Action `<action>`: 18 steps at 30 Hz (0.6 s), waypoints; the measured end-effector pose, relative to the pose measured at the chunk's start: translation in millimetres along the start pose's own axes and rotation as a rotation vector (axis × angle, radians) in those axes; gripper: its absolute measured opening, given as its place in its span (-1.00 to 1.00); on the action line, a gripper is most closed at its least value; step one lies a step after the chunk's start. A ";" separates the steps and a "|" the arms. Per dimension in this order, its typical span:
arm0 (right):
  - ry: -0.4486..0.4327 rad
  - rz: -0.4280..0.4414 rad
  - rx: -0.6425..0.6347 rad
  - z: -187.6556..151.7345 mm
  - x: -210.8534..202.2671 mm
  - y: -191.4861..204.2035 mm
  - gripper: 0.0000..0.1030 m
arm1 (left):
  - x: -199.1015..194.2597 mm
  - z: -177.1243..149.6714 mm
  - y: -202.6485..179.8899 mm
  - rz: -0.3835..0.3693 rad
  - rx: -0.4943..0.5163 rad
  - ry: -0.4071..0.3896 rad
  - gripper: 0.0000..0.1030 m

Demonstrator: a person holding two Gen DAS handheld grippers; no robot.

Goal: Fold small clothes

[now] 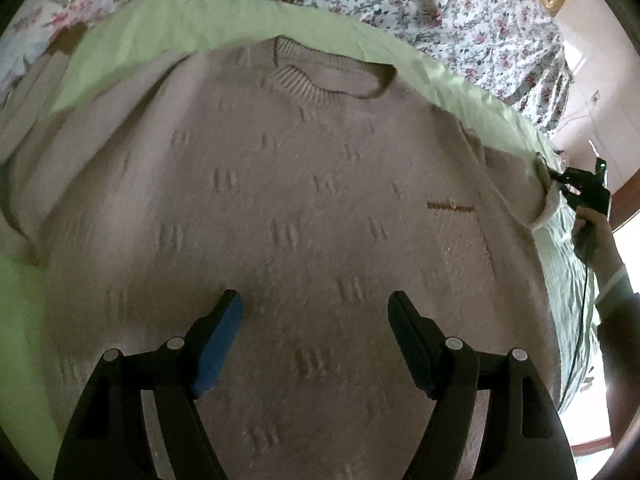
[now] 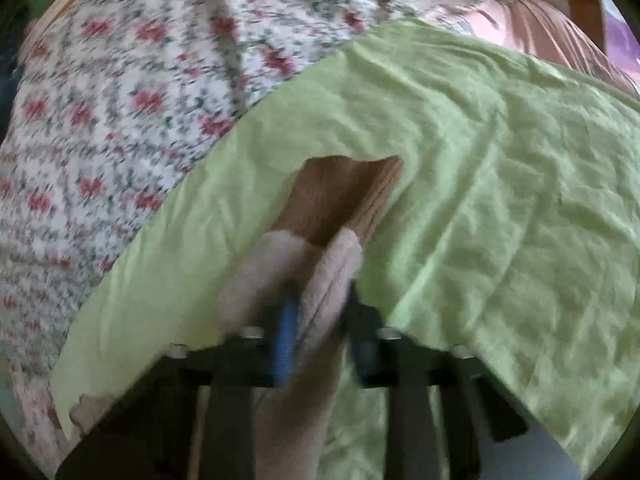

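The beige sweater [image 1: 304, 216] lies spread face up on the green sheet [image 1: 168, 36], collar away from me, body unfolded, so I judge the folding barely begun. My left claw [image 1: 314, 344] hovers over the lower body, spread wide and empty. My right claw [image 2: 320, 320] is clenched on the sleeve cuff [image 2: 316, 264] at the sweater's edge; folding in both sleeves and the body remains.
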State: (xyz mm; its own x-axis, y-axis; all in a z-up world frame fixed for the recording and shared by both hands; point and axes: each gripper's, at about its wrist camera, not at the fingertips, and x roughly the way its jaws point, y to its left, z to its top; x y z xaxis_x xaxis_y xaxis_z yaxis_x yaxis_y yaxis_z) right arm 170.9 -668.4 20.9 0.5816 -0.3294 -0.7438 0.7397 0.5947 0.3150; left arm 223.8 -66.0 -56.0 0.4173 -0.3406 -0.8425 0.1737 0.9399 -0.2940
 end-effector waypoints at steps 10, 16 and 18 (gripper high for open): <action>0.049 0.317 -0.248 -87.3 -61.0 120.5 -0.80 | -26.1 -20.2 10.2 -0.018 -0.043 -0.021 0.50; 0.153 0.573 -0.371 -183.6 -79.1 220.2 -0.80 | -46.1 -30.7 31.1 -0.023 -0.086 -0.046 0.51; 0.199 0.633 -0.424 -221.0 -81.5 252.3 -0.80 | -53.0 -33.2 36.9 -0.023 -0.088 -0.061 0.51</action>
State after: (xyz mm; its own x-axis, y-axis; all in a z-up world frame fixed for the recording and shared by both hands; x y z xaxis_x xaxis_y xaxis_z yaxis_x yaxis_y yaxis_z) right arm 235.3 -329.5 30.7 0.7483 0.2791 -0.6018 0.0722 0.8675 0.4921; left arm 178.5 -12.5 -37.1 0.4680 -0.3606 -0.8068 0.1058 0.9293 -0.3540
